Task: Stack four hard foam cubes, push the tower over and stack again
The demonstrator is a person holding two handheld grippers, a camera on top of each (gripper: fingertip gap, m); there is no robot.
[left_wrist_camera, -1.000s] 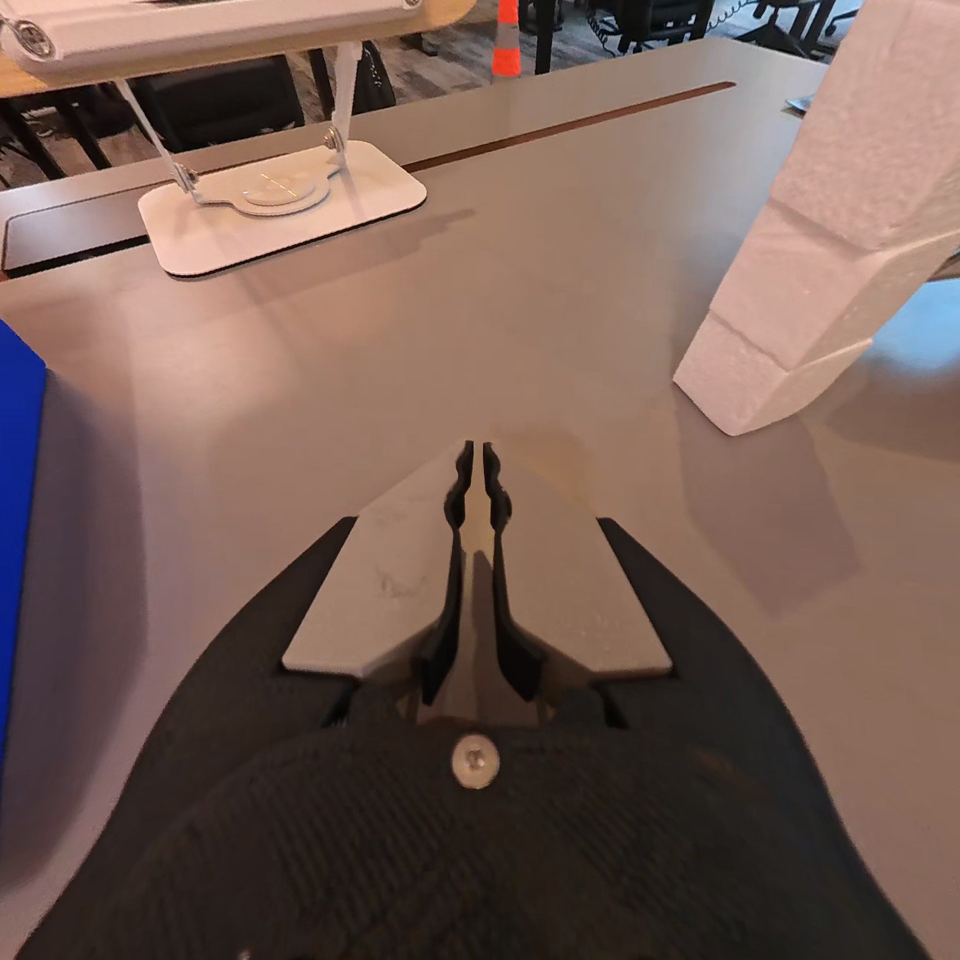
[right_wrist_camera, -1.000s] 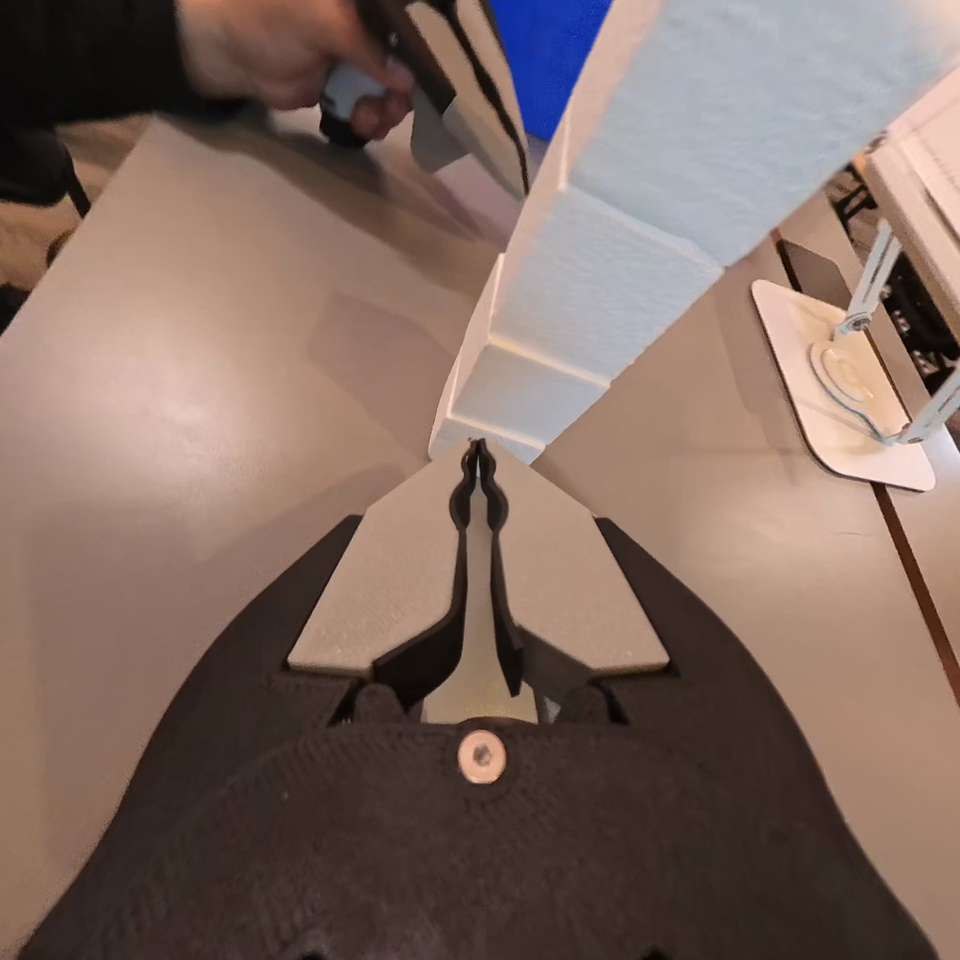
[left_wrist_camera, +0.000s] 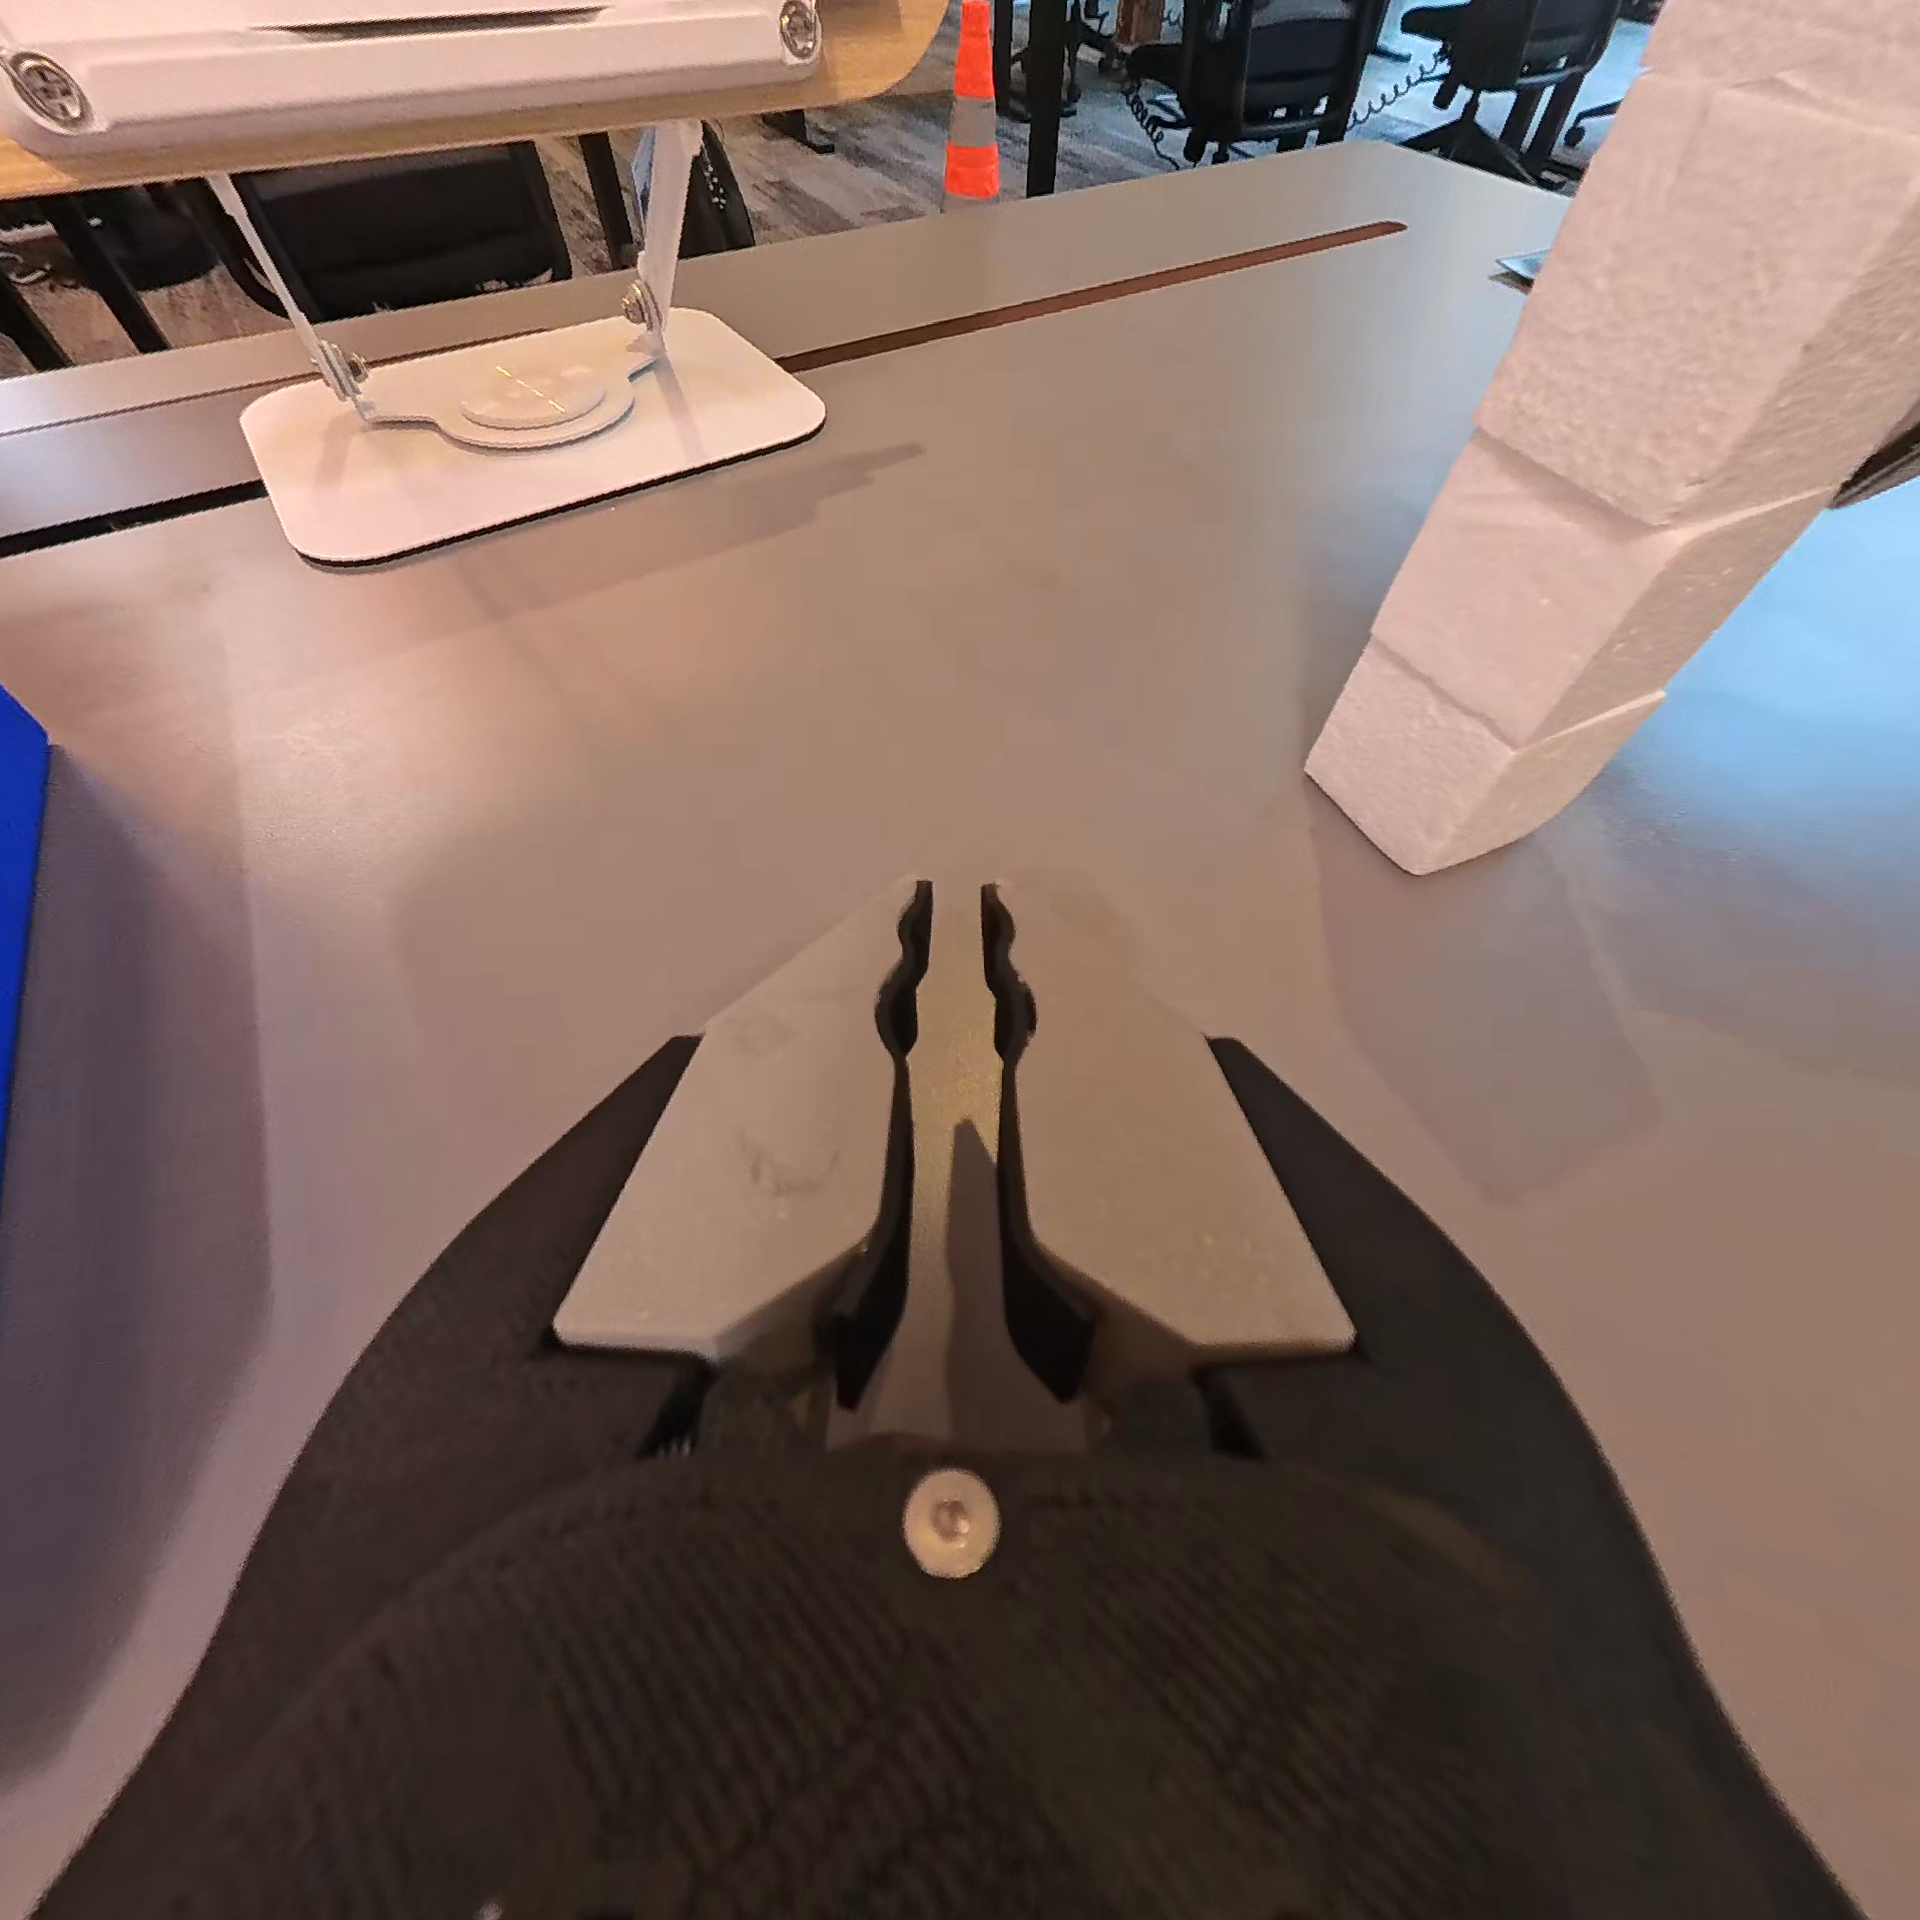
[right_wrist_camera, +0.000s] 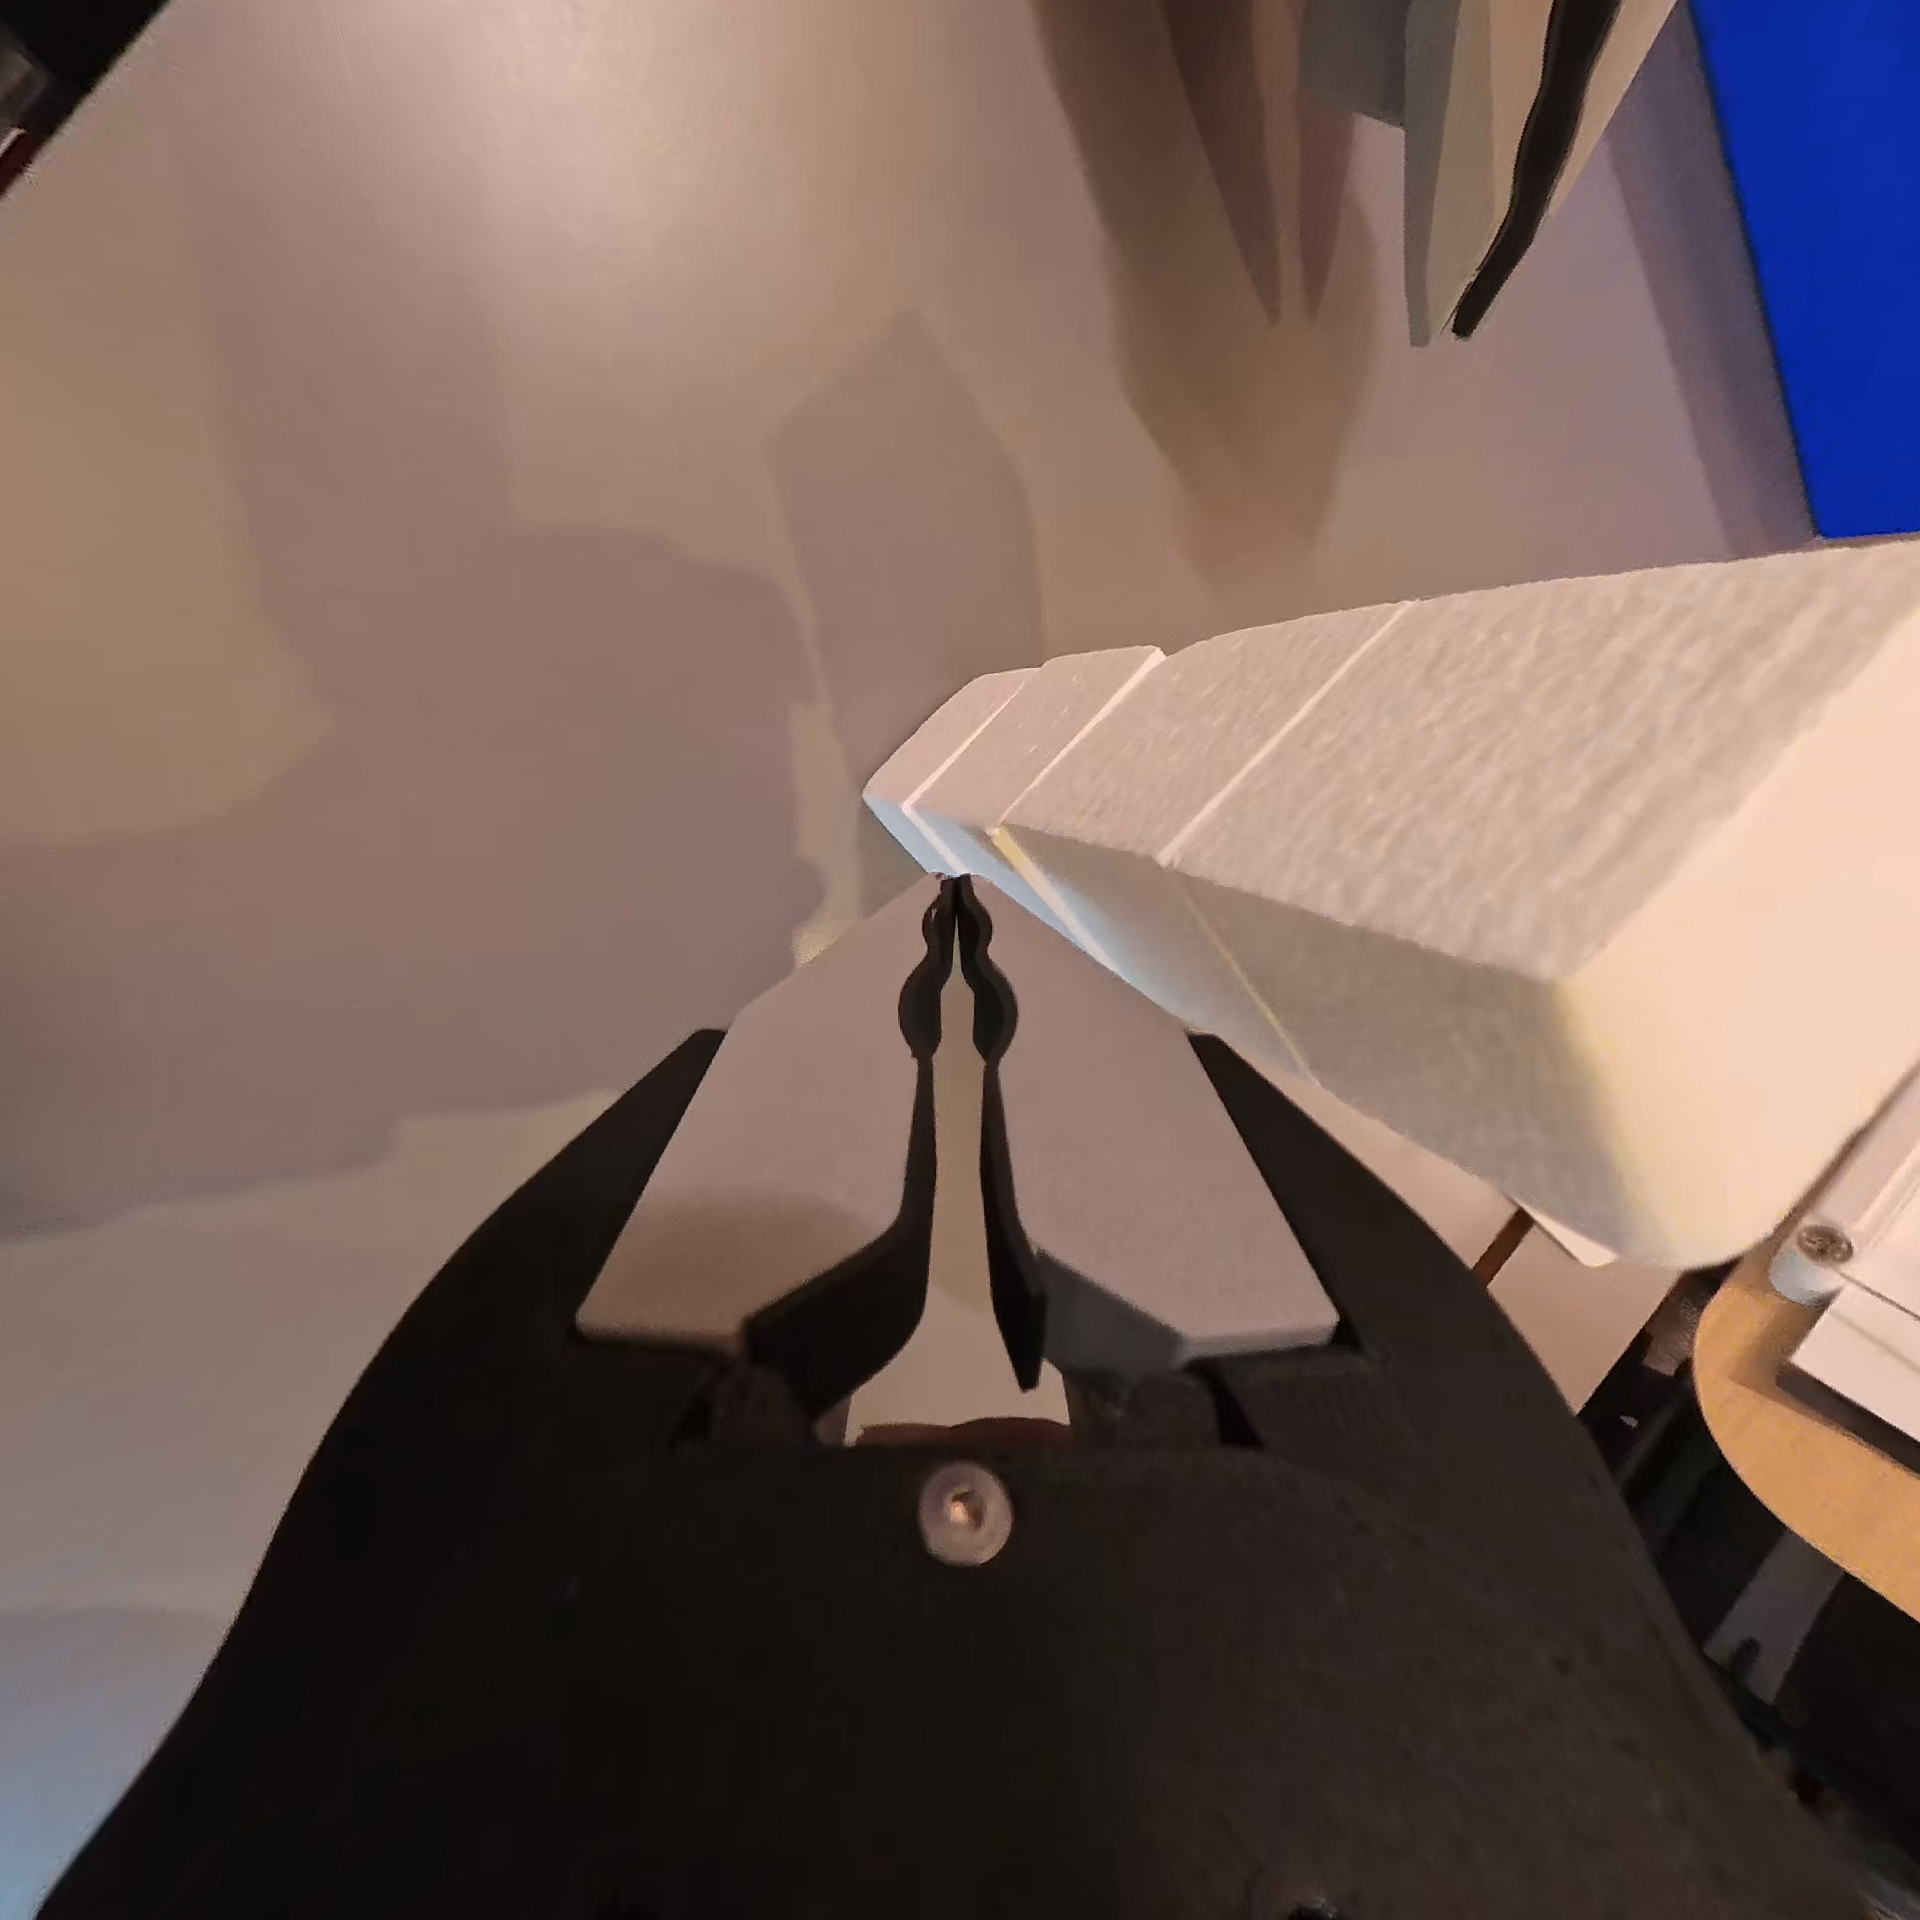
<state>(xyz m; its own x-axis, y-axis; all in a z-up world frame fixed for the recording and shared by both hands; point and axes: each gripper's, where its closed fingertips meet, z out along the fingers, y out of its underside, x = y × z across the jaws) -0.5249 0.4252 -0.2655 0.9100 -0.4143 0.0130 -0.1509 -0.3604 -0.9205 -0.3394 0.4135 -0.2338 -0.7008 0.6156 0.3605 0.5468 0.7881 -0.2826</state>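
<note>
Foam tower [left_wrist_camera: 1621, 488]: four cubes stacked on the counter [left_wrist_camera: 935, 675], right of left fingers.
Left gripper [left_wrist_camera: 956, 889]: fingers slightly spread, empty.
Right gripper [right_wrist_camera: 954, 881]: fingers pressed together, tips beside tower base.

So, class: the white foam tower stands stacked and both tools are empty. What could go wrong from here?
1. The foam tower has visibly offset cubes, so it may topple before the planned push.
2. The right tool, shut, sits close by the tower; a stray nudge could tip it.
3. Falling cubes might hit the white stand or leave the table.
</note>
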